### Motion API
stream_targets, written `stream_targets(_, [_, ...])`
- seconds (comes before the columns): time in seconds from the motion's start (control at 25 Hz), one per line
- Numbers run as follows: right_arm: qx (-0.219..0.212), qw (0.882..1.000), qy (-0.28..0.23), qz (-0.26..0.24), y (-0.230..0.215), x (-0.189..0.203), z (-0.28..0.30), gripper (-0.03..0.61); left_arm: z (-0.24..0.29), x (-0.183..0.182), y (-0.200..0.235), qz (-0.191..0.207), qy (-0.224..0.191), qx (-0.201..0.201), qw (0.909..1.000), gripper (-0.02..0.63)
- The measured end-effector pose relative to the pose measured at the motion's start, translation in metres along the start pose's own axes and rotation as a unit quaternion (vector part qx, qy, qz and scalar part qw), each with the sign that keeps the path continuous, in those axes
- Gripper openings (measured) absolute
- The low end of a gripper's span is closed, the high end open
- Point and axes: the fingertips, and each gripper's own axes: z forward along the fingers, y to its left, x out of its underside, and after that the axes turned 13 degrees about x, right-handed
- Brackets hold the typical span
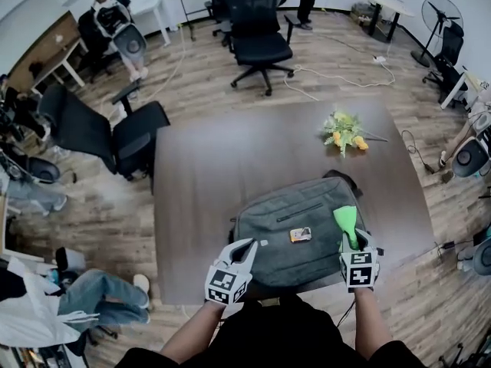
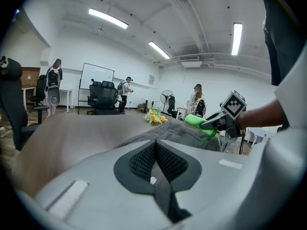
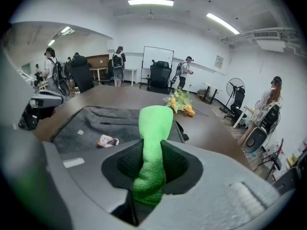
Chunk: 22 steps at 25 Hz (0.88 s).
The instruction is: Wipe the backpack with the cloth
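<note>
Over the backpack (image 1: 295, 232), right claw (image 3: 152, 153) pinches cloth (image 3: 154, 121); lower end hidden.

My head camera looks steeply down from above the near edge of the bench (image 1: 230, 167), close enough to take in the whole backpack (image 1: 299, 221) with both grippers at the bottom. The camera on my left gripper (image 1: 244, 251) sits low behind its closed jaws and faces across the backpack toward my right gripper (image 1: 353, 242). The right gripper's camera looks along jaws closed on the cloth (image 3: 152, 143), over the backpack toward the bench's far side. All three views share the backpack and the flowers (image 1: 344, 131).
</note>
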Motion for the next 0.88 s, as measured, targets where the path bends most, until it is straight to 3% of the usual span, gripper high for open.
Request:
stream_targets(0.2, [-0.050,0.994,-0.097,0.014,0.029,-0.052,-0.018,0.098,-0.006,-0.033,0.002,0.026,-0.031,-0.008,0.9992,0.018])
stream_targets(0.4, [-0.090,0.979,-0.180,0.037,0.048,-0.113,-0.047,0.097,-0.026,-0.086,0.013,0.056,-0.086,-0.032,0.9942,0.020])
stream_targets(0.6, [-0.112,0.955,-0.264,0.072,0.055,-0.165,-0.076,0.097,-0.061,-0.142,0.022,0.081,-0.146,-0.068,0.9835,0.020])
stream_targets(0.88, [-0.110,0.918,-0.365,0.106,0.050,-0.219,-0.116,0.094,-0.088,-0.196,0.030,0.118,-0.204,-0.109,0.9658,0.018])
